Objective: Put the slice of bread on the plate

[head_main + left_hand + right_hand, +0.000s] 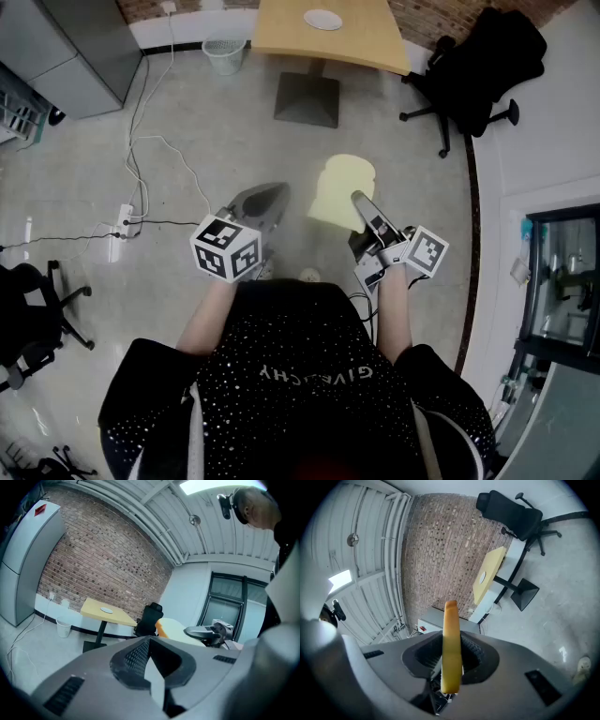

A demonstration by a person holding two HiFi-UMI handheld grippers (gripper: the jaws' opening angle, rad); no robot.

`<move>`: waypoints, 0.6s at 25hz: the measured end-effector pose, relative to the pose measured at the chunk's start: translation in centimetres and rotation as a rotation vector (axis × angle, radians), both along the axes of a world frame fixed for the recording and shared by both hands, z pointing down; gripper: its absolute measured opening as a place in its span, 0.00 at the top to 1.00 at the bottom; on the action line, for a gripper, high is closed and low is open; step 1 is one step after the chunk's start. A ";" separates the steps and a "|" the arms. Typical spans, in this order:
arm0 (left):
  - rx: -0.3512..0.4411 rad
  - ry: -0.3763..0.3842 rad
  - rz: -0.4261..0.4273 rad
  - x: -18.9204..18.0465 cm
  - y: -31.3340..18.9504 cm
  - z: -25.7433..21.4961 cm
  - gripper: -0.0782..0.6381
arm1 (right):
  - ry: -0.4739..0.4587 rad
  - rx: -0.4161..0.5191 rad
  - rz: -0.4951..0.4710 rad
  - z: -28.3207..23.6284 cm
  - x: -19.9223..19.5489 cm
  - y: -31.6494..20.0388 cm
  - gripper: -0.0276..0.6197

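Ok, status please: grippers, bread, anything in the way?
Left gripper shut, empty. Right gripper shut on bread slice. Plate on yellow table ahead; only bare floor between.

Plate (322, 19) on table (366, 45) (chair (487, 61) to its right).

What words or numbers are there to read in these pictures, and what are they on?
"GIVENCHY": on the person's black shirt, upside down in the head view.
Too small to read: the red label on the grey cabinet.
No letters: the marker cubes show only black-and-white squares.
Nothing to read on the bread or the plate.
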State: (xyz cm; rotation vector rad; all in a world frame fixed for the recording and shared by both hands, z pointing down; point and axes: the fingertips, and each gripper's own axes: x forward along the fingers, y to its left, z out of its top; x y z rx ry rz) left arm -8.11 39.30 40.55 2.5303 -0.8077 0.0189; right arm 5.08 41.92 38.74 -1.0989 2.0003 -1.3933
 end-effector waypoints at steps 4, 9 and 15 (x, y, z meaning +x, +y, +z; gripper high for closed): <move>-0.001 0.003 0.006 -0.8 -0.5 0.1 0.88 | 0.001 -0.019 0.023 0.4 -0.7 -0.1 0.81; -0.028 0.014 0.011 -1.0 -1.3 0.4 0.88 | -0.003 -0.050 0.054 0.8 0.0 -0.2 0.81; -0.046 0.018 0.020 -2.1 -1.3 1.1 0.88 | -0.017 -0.059 0.090 1.2 -0.1 0.0 0.81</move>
